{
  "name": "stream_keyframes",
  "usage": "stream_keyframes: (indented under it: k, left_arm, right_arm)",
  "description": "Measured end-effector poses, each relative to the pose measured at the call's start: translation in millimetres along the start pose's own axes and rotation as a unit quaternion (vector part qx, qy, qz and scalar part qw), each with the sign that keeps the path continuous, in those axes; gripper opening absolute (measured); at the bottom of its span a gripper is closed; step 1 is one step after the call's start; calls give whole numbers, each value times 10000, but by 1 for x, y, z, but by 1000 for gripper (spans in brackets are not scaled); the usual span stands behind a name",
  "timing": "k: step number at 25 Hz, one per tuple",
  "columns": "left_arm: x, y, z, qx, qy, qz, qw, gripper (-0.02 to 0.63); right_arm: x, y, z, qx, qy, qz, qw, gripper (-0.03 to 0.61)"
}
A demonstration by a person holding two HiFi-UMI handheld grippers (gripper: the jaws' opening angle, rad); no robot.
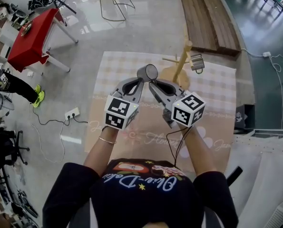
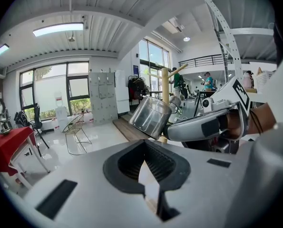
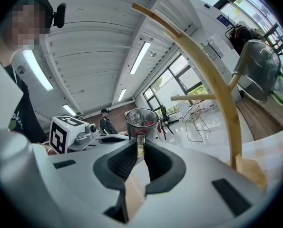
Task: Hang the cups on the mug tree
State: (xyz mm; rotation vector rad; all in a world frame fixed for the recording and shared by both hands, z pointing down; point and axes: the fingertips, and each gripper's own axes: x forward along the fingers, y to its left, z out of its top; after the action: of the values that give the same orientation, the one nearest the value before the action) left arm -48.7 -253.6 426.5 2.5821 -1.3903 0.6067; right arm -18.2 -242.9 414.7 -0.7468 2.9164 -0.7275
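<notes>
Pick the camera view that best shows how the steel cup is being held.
The right gripper view. It looks straight along the right gripper, shut on the handle of the steel cup, its mouth facing the camera. The left gripper view shows the cup's side but not the handle; the head view shows it small.

My left gripper (image 1: pixel 139 83): jaws together, empty, tipped slightly down. My right gripper (image 1: pixel 154 85): just beside left, level, jaws clamped on cup (image 1: pixel 148 72) handle. Both forearms outstretched.
</notes>
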Motion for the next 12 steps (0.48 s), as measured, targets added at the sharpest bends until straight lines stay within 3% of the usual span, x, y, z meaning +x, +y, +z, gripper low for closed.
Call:
stream_keyframes:
  k: [12]
  left_arm:
    - [9,2,3,-20,71,9,10000,8]
  right_arm:
    - [1,-10,3,431,-238,-50,9988,49]
